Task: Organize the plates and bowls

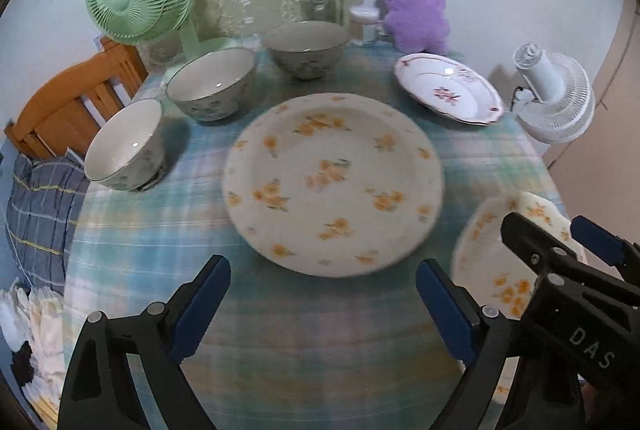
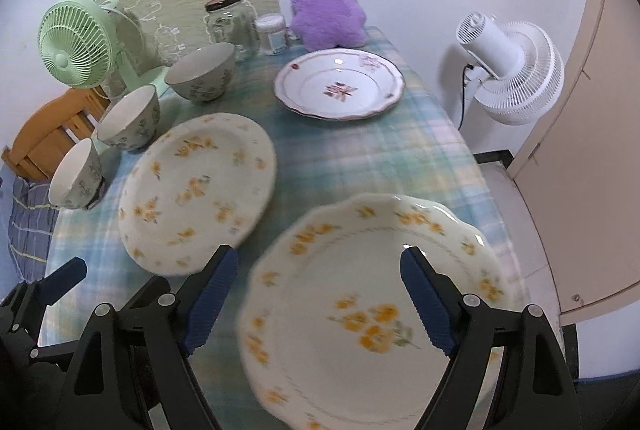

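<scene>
Plates [image 1: 334, 182] on table, both grippers [image 1: 324, 306] hovering, jaws spread

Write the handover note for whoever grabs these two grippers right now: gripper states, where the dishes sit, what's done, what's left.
Left gripper: open, empty, facing the round yellow-flower plate.
Right gripper: open, empty, over the scalloped yellow-flower plate at the near right edge.
Pink-flower plate sits far right, by the purple plush.
Three bowls stand apart along the left and back.
Done: nothing stacked yet.
Left: likely gather the plates into one stack and nest the bowls.
</scene>
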Motion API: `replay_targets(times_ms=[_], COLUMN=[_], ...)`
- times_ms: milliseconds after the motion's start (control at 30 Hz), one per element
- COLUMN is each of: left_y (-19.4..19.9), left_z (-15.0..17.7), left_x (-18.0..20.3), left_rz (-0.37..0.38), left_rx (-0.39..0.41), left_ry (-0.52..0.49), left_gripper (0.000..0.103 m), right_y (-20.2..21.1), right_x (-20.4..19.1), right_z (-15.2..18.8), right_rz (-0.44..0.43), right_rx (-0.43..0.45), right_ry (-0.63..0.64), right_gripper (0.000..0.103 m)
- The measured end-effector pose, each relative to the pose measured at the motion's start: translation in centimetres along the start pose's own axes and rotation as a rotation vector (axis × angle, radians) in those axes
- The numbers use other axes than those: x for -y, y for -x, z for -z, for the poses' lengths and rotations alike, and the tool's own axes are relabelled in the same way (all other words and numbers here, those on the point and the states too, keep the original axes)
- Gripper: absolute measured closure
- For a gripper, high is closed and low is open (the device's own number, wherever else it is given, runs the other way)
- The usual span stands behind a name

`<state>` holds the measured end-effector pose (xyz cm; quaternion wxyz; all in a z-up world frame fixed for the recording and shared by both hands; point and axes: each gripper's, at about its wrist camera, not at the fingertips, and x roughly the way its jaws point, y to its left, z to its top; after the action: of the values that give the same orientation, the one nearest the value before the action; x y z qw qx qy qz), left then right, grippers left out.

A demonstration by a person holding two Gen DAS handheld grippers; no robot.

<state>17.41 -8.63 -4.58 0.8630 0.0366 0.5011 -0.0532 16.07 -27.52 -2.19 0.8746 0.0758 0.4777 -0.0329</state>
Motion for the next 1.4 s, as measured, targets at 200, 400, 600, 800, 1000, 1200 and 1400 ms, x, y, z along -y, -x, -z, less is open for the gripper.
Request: replay_targets(times_ms=[200, 400, 600, 800, 1000, 1200, 1400], left_y=[0.6, -0.7, -3.6, -7.3, -10.3, -12.1, -12.8], left_z=[-2.6, -5.5, -8.2, -9.3, -9.3, -9.2, -9.1], left_x=[-3.4, -5.6, -6.8, -7.0, -6.6, -6.2, -5.6], left_rz=[0.01, 0.005, -0.03, -0.031, -0.039, -0.017, -0.029], left_rx=[0.042, 0.083, 0.08, 0.019, -0.043, -0.1, -0.113], left_ry=[0.01, 0.005, 0.014, 0.025, 0.028, 0.024, 0.011], left_gripper=[0.01, 0.01, 0.017, 0.025, 0.031, 0.041, 0.04], right_y=[0.7, 0.2, -2.3, -6.9, -11.2, -13.8, -15.4], right_x=[-3.8, -6.6, -8.2, -8.5, -7.9, -7.4, -7.6], right_z=[-2.0, -4.4, -7.1, -8.5, -8.5, -8.4, -8.4], right_rz=[0.008, 0.019, 0.022, 0.002, 0.016, 0.017, 0.028], right_rx=[0.03, 0.055, 0.067, 0.019, -0.051, -0.105, -0.154], right_ry=[-0.021, -0.014, 0.019, 0.03, 0.042, 0.055, 0.065], right_gripper=[0.017, 0.017, 0.018, 0.018, 0.026, 0.026, 0.033])
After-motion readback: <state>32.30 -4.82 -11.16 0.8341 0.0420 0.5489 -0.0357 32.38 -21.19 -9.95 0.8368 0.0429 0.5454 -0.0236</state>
